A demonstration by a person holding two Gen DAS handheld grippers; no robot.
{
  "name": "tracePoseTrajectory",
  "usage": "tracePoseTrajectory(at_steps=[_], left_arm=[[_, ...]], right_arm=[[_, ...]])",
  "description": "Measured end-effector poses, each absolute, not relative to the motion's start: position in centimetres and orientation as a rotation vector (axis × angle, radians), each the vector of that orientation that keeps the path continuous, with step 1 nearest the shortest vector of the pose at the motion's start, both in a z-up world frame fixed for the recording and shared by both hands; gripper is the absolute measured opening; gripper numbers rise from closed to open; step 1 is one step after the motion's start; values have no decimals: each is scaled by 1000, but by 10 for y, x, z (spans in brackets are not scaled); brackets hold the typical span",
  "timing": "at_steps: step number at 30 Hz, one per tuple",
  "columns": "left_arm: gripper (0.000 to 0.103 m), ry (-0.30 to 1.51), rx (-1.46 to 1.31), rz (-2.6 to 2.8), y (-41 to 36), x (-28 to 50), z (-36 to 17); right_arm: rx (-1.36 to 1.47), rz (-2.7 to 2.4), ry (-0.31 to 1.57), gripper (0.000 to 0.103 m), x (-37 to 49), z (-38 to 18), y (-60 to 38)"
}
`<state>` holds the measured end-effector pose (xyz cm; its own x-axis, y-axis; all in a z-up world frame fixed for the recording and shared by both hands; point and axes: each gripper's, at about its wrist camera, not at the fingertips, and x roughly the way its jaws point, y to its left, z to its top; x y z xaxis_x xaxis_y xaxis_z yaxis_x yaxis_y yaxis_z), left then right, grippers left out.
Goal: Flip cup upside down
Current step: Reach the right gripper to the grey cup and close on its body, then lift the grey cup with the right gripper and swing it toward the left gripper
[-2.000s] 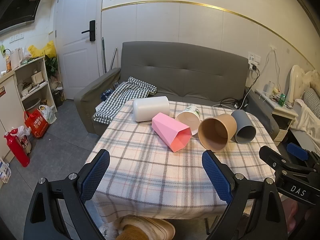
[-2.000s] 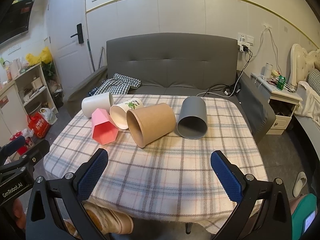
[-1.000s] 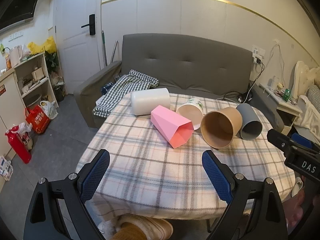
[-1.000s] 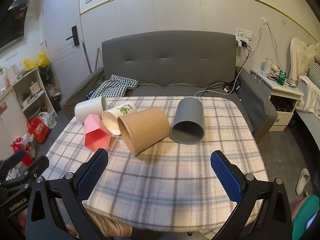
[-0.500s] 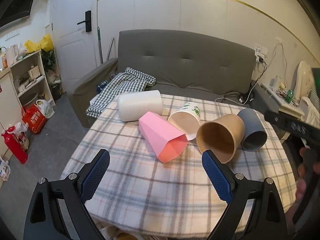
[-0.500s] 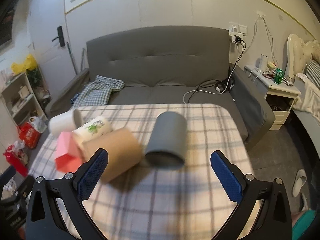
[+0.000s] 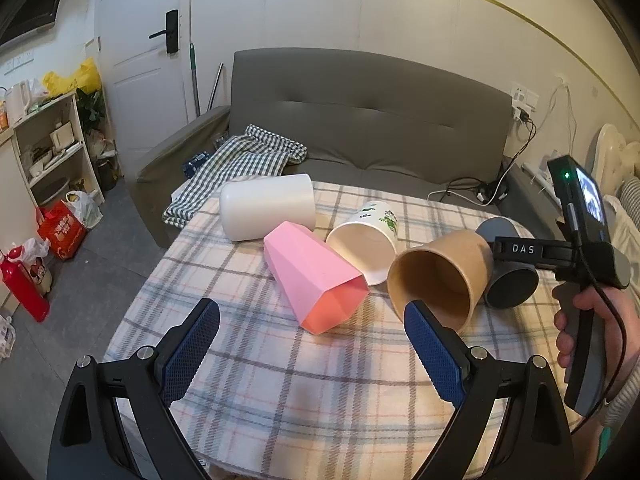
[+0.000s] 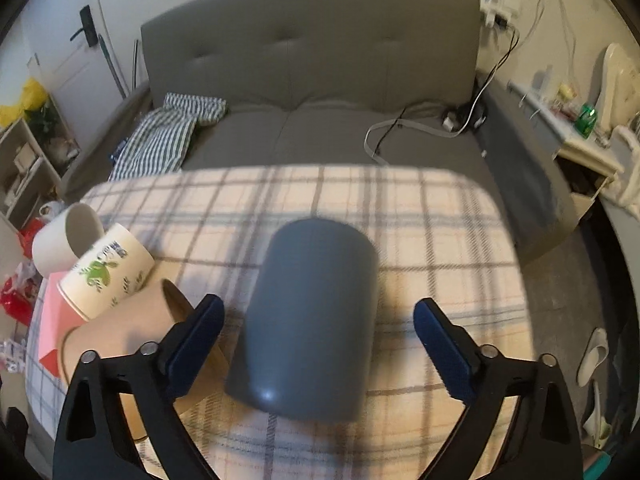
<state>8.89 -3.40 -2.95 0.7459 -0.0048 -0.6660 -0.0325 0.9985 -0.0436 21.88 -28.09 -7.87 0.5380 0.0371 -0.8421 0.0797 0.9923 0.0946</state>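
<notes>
R gripper (image 8: pixel 316 322) fingers wide open, straddling grey cup (image 8: pixel 308 320) lying sideways; looks light, rigid, smooth plastic, so grip mid-body. L gripper (image 7: pixel 310 346) open, idle.

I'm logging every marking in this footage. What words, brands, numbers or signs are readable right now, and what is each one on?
"DAS": white letters on the black body of the right tool, seen from the left wrist view.
Printed paper cup: green leaf artwork with a small dark mark above it, too blurred to read.
Red bag on the floor: pale print, too small to read.
Nothing else readable.
</notes>
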Motion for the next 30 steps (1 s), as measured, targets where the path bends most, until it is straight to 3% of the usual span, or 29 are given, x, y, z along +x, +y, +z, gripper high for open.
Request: tracePoseTrajectory(at_steps=[7, 20, 30], left_arm=[[96, 743, -48, 8, -36, 90, -32], [96, 722, 6, -9, -50, 79, -29], [96, 741, 32, -25, -55, 62, -33]], right_arm=[[255, 68, 1094, 73, 216, -100, -288], [271, 55, 1075, 72, 126, -91, -299], [183, 136, 1075, 72, 59, -92, -237]])
